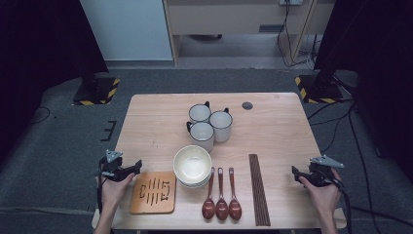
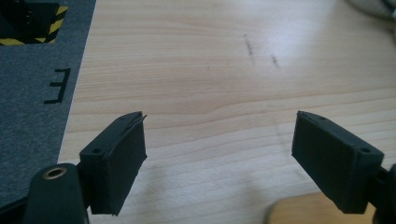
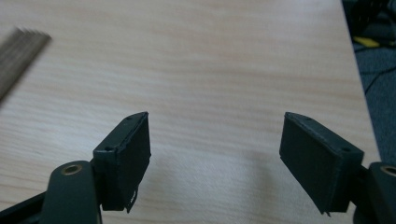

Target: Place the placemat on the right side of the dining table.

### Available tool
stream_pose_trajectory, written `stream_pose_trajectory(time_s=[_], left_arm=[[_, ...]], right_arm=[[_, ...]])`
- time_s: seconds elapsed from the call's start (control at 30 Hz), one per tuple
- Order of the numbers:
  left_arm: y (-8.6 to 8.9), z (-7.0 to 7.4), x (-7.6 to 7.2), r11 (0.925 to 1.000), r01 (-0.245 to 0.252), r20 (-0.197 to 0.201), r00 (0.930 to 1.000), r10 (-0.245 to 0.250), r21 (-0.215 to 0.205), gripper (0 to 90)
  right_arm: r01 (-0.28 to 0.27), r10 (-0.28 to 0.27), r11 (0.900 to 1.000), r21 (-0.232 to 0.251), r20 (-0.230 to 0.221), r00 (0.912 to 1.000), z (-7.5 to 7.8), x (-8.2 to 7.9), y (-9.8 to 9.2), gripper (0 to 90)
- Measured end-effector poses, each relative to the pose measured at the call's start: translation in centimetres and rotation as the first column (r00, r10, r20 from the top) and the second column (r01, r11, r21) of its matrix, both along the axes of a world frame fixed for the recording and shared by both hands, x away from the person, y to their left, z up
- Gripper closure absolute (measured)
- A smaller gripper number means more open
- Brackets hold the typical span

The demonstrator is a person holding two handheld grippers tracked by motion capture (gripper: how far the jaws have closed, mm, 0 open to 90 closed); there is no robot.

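Pale wooden table (image 1: pixel 160 122) stood on grey carpet (image 1: pixel 58 141) — dark curtains at both sides. Left gripper (image 1: pixel 138 165) hovered at the near-left edge, jaws apart and empty, just beside the wooden trivet (image 1: pixel 153 192); right gripper (image 1: pixel 294 171) likewise gaped near the chopsticks (image 1: pixel 258 189).

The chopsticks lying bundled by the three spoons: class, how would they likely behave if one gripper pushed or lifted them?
The chopsticks look thin, straight and rigid, so probably stiff and light. Lying loose as a bundle, they would likely scatter or roll when pushed. Their narrowness may make gripping them awkward.
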State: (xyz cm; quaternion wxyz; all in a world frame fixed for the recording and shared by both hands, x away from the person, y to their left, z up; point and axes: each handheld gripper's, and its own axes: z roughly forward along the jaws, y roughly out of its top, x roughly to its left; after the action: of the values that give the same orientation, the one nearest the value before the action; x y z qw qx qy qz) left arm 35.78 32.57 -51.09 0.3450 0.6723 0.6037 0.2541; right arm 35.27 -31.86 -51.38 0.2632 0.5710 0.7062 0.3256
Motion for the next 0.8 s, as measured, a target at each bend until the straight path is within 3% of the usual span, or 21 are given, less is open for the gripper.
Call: stream_pose_trajectory(time_s=[0.07, 0.27, 0.5, 0.8], left_arm=[[-0.4, 0.6, -0.4, 0.9996, 0.01, 0.013, 0.9999, -0.009, -0.025, 16.8], [-2.0, 1.2, -1.6, 0.9982, 0.058, 0.024, 0.998, -0.058, -0.014, 15.9], [-3.0, 0.9, -4.0, 0.9945, 0.105, 0.005, 0.9945, -0.105, -0.003, 13.2], [-3.0, 0.0, -4.6, 0.9934, 0.114, -0.034, 0.9929, -0.114, 0.007, 12.9]], right_arm=[[-0.01, 0.01, 1.0, -0.002, 0.004, 0.9999, 0.2, -0.1, 0.2, 24.4], [-0.031, 0.031, 1.0, 0.0, 0.04, 0.9987, 1.8, -0.9, 1.2, 25.9], [-0.075, 0.076, 0.997, -0.011, 0.065, 0.995, 3.2, -2.0, 2.9, 27.2], [-0.122, 0.124, 0.992, -0.025, 0.054, 0.9909, 3.6, -2.3, 4.6, 25.4]])
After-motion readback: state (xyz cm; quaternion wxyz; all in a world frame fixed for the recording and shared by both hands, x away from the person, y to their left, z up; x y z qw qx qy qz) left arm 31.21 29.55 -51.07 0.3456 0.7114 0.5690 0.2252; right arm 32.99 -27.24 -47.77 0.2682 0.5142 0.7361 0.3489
